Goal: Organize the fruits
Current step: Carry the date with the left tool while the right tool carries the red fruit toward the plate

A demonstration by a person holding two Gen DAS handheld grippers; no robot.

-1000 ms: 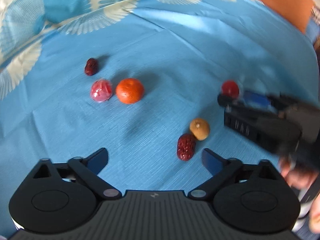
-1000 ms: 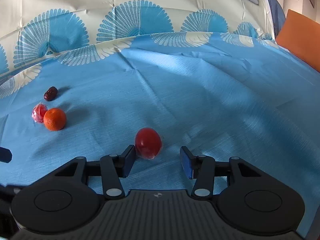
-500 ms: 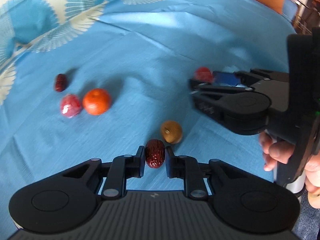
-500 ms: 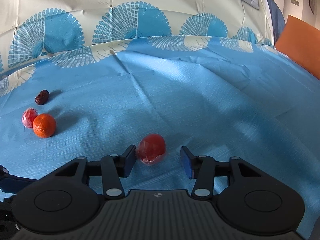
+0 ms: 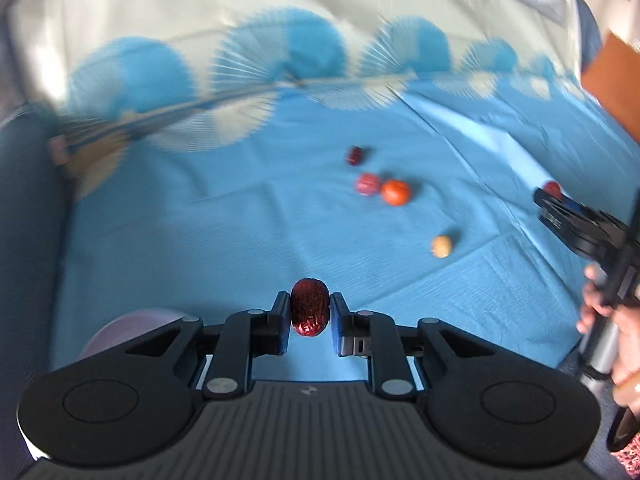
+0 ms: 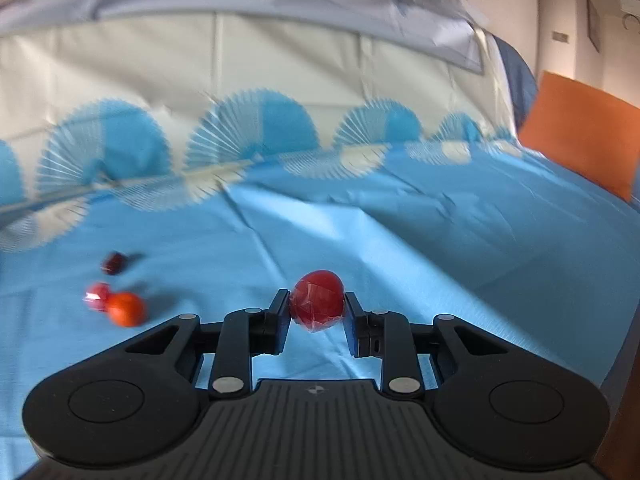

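Observation:
My left gripper is shut on a dark red date and holds it above the blue cloth. My right gripper is shut on a red wrapped fruit; that gripper also shows at the right edge of the left wrist view. On the cloth lie an orange, a pink wrapped fruit, a second date and a tan fruit. The right wrist view shows the orange, the pink fruit and the date at left.
A pale pink round thing sits low left behind my left gripper. An orange cushion stands at the far right. The cloth's white fan-patterned border rises at the back. A hand holds the right gripper's handle.
My left gripper closed on the date and lifted it, swinging left. My right gripper closed on the red wrapped fruit and lifted it off the cloth.

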